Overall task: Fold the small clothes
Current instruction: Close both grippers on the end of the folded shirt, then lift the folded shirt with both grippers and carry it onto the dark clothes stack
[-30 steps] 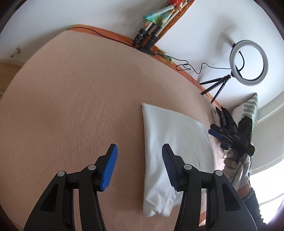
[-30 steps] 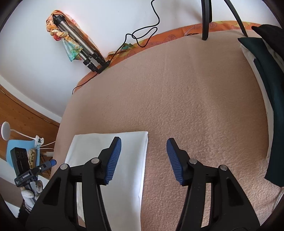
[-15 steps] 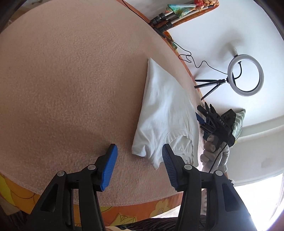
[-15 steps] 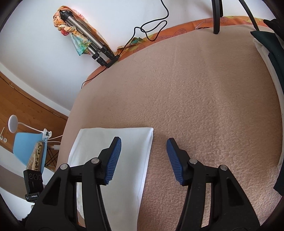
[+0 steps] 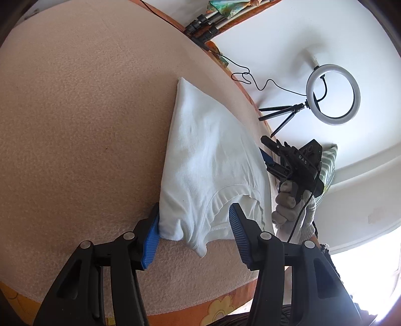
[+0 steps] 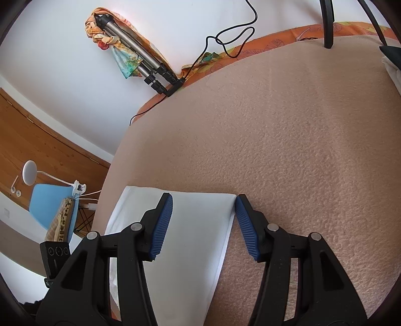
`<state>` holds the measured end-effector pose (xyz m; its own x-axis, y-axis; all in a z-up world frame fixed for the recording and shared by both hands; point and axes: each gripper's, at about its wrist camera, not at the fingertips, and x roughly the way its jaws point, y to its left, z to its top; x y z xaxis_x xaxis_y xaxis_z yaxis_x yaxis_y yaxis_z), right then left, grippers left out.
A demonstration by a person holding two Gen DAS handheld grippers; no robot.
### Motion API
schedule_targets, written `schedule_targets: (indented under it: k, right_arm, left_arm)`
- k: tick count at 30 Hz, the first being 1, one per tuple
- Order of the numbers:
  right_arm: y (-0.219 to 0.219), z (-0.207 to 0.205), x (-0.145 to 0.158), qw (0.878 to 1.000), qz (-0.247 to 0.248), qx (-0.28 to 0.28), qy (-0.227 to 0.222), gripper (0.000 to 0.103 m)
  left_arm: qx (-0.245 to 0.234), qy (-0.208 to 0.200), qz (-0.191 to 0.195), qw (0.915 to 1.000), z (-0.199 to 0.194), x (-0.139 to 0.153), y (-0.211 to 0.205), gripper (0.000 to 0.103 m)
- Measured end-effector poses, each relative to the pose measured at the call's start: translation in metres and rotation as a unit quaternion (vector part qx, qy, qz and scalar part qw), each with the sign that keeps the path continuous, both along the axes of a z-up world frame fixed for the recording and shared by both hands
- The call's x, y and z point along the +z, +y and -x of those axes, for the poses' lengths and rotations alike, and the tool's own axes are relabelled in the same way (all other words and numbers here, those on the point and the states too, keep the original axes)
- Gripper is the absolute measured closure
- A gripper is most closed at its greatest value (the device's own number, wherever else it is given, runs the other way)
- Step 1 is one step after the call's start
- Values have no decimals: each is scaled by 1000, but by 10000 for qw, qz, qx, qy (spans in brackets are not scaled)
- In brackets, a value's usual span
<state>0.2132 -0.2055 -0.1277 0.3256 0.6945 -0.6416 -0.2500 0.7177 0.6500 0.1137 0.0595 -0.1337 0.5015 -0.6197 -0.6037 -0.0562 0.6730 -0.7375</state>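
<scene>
With jaws spread wide, left gripper [image 5: 194, 232] straddling white T-shirt [image 5: 210, 160] collar corner lower centre, holding nothing; right gripper [image 6: 204, 225] equally wide over its folded corner.

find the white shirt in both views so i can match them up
Left wrist: the white shirt runs from centre to bottom centre, its collar end between the open left tongs.
Right wrist: its smooth folded end lies lower left of centre, between the open right tongs.
Shared landmark: the folded tripod leaning against the wall at the far edge.
</scene>
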Motion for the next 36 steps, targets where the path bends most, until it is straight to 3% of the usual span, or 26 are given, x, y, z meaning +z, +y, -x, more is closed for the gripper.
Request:
schedule_targets:
  k: [4,6,9,11,13,14,18,22,28,36]
  right_arm:
    - [-1,2,-3,9997,-223,-2,56,48]
    - [1,4,-9,9985,-477,104,255,59]
    - [5,9,-9,9989,-428,117,164,61]
    - [7,7,-9,9988,-438,119,188,63]
    - [13,5,-11,9988,-377,159,275,75]
    - [17,5,-11,9990,-277,197,289,85]
    - [31,10,-2,9993,6,359,97,92]
    - [36,15,10,9987,413,295,-98,93]
    - [34,23,33,9979,554,112,-311,94]
    - [33,37,69,9953,712,36,-649,95]
  left_arm:
    - [-109,-58,-53,9999,-9,0,-6,52]
    - [-126,-95,-135,9998,-12,2,-11,54]
    - [-160,-134,-227,9995,-15,3,-15,56]
    - [-118,-48,-186,9997,-19,0,-14,70]
    - [-103,29,-276,9996,-23,-4,-15,88]
    - [-83,24,-304,9995,-23,-5,-15,88]
    - [-148,-135,-595,9980,-19,-1,-18,90]
    - [-262,-397,-1053,9933,-15,10,-24,91]
    - [-437,-909,-1743,9795,-9,28,-40,91]
    - [-639,-1320,-1888,9710,-6,50,-59,92]
